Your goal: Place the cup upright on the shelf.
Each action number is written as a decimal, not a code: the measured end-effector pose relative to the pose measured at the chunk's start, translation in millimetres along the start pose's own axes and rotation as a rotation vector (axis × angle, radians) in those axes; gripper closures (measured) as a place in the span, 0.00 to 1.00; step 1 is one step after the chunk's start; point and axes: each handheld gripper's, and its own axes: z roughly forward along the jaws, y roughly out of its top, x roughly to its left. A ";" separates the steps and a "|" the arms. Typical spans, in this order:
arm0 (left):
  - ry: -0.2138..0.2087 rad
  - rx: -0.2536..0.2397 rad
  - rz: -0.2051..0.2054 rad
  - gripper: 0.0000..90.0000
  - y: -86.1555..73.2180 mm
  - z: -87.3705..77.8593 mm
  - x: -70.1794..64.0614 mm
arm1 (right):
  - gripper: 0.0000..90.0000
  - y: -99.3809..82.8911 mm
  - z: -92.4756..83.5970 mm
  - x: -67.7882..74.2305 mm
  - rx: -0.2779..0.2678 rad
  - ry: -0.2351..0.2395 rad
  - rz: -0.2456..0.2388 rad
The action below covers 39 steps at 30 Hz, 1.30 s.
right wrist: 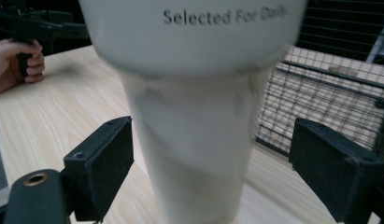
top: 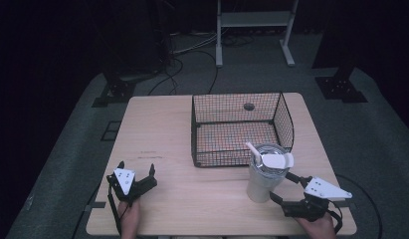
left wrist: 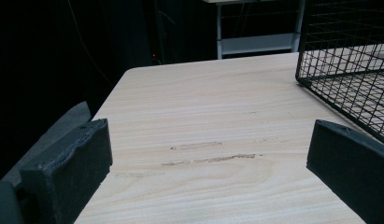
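A tall white tumbler [top: 261, 183] with a lid and a white straw stands upright on the wooden table [top: 157, 129], just in front of a black wire basket [top: 232, 157]. My right gripper [top: 282, 186] is open at the tumbler's right side, low by its base. In the right gripper view the tumbler [right wrist: 194, 140] fills the gap between the spread jaws of the right gripper [right wrist: 217, 163], and neither jaw touches it. My left gripper [top: 137, 166] rests open near the table's front left, with bare wood between the jaws of the left gripper [left wrist: 208, 168].
The basket [left wrist: 348, 70] holds nothing that I can see and takes up the middle right of the table. Behind the tumbler the basket [right wrist: 320, 107] stands close. A hand [right wrist: 17, 60] holds the other gripper farther off. A white frame [top: 254, 30] and cables lie on the floor beyond.
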 end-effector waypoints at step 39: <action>0.004 0.011 -0.001 0.00 0.2 0.5 0.0 | 0.09 11.8 44.4 12.8 -0.102 -0.052 -0.023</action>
